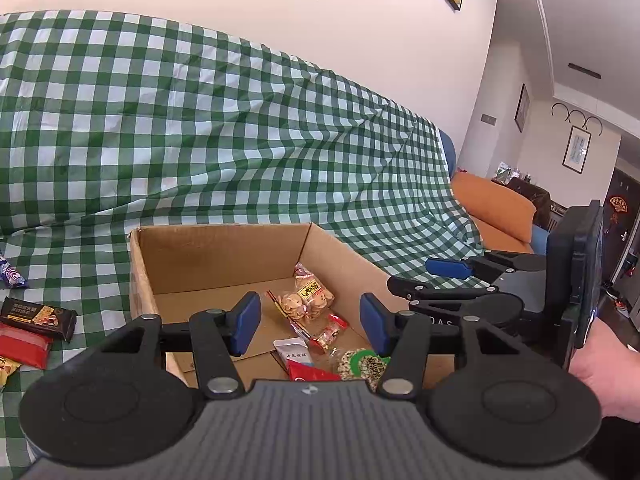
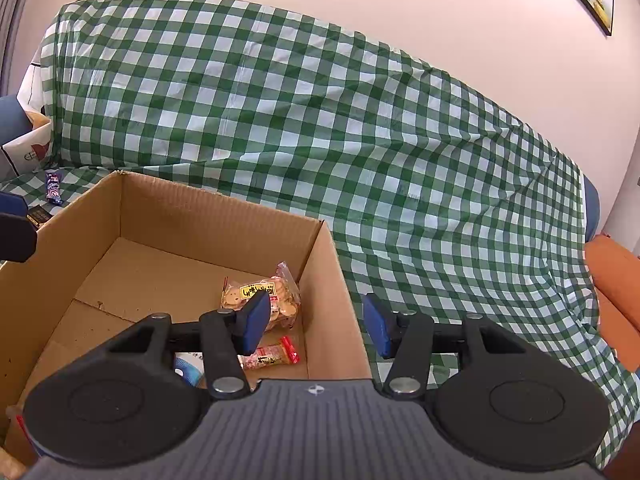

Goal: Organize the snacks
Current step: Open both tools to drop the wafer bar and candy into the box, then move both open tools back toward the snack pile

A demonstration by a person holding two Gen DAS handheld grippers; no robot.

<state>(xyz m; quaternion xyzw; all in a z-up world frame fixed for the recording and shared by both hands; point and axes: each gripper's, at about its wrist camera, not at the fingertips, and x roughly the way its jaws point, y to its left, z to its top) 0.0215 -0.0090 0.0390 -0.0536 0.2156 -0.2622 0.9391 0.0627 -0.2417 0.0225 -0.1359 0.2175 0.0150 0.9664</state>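
Observation:
An open cardboard box [image 1: 224, 256] sits on a sofa draped with a green checked cloth; it also shows in the right wrist view [image 2: 168, 208]. Inside lie a clear cookie bag [image 1: 306, 300] [image 2: 280, 298], a small red-ended packet [image 1: 330, 332] [image 2: 274, 356] and other wrapped snacks [image 1: 360, 364]. My left gripper [image 1: 310, 322] is open and empty above the box. My right gripper [image 2: 318, 326] is open and empty over the box's right wall; it shows at the right in the left wrist view [image 1: 448, 268]. More snacks lie left of the box: a black bar [image 1: 38, 318], a red pack [image 1: 24, 346], a purple packet [image 2: 54, 188].
The checked cloth [image 2: 320, 120] covers the sofa seat and back. An orange cushion [image 1: 496, 208] lies at the sofa's right end. A white bag [image 2: 28, 148] stands at the far left. Pictures hang on the wall above.

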